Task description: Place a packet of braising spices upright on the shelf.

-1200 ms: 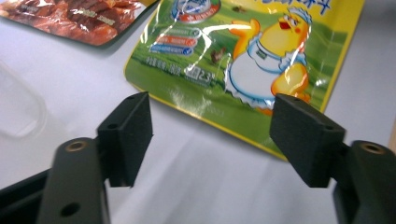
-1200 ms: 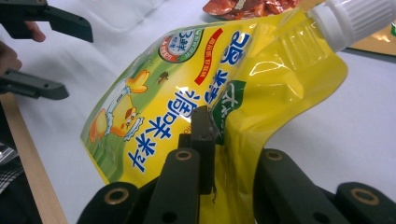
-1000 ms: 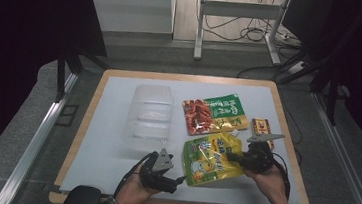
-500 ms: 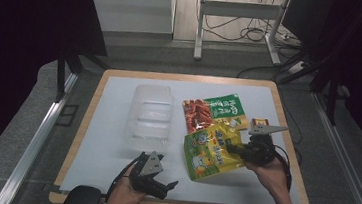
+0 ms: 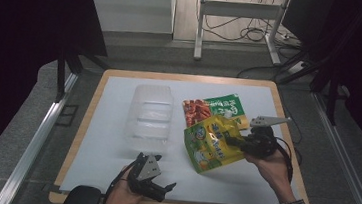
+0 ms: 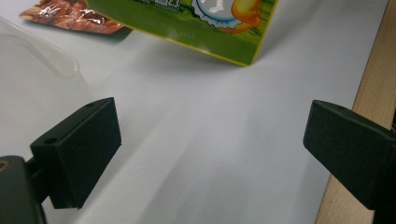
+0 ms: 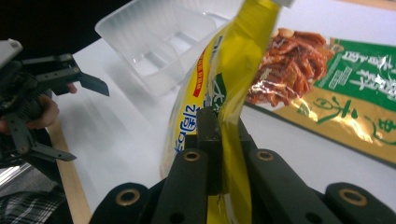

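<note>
Two grippers are working here, and each is doing a different job; I am clenching my right gripper (image 7: 219, 140) on an edge of the yellow snack pouch (image 5: 211, 144), pads pinching the thin film so the bag is hanging edge-on above the white table (image 5: 109, 150) instead of lying flat; gripped at the rim like this, it is dangling freely, which I judge is what I need for dropping it into something narrow. I am resting my left gripper (image 5: 153, 185) near the front edge of the table, its jaws having just been opening and now standing wide with nothing between them, probably waiting to steady or receive. Beyond the pouch, the clear plastic tray (image 5: 150, 111) is sitting just to its left, hollow side up and seemingly vacant, a likely destination; the red-and-green snack bag (image 5: 216, 109) is lying flat behind the pouch, partly tucked beneath it.
</note>
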`<action>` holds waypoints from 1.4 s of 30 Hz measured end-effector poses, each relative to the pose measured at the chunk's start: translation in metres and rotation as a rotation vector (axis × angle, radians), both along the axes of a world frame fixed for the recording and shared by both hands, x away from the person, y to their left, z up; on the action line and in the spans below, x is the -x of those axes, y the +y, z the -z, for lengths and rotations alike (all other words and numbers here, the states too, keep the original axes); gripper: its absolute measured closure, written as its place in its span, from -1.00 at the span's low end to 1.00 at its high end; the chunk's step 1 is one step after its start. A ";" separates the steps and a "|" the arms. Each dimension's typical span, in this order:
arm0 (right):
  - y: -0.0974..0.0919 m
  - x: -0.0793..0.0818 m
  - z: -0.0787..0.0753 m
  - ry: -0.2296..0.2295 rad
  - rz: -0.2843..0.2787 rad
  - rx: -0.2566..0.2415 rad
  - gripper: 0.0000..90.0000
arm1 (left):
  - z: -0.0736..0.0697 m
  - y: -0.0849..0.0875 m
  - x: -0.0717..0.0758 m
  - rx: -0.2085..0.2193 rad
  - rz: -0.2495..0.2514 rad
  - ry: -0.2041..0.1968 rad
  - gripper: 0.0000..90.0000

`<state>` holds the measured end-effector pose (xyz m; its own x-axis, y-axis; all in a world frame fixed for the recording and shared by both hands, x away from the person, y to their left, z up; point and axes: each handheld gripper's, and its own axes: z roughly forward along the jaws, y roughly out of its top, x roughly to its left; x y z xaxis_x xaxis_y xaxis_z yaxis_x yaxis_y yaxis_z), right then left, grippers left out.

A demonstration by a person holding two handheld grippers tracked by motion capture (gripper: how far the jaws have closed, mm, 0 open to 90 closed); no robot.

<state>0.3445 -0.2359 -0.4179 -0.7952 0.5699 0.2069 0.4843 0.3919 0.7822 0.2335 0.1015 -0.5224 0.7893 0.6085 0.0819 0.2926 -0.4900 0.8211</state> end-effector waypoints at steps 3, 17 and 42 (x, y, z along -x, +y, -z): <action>0.001 -0.001 -0.009 -0.013 -0.005 -0.002 0.97 | -0.001 0.001 0.000 0.000 -0.003 -0.012 -0.92; 0.009 -0.012 -0.033 -0.081 -0.002 0.027 0.98 | -0.002 0.005 0.004 -0.013 -0.018 -0.039 -0.95; 0.038 -0.048 -0.052 -0.101 -0.035 -0.014 0.98 | -0.005 0.011 0.010 -0.004 -0.030 -0.044 -0.96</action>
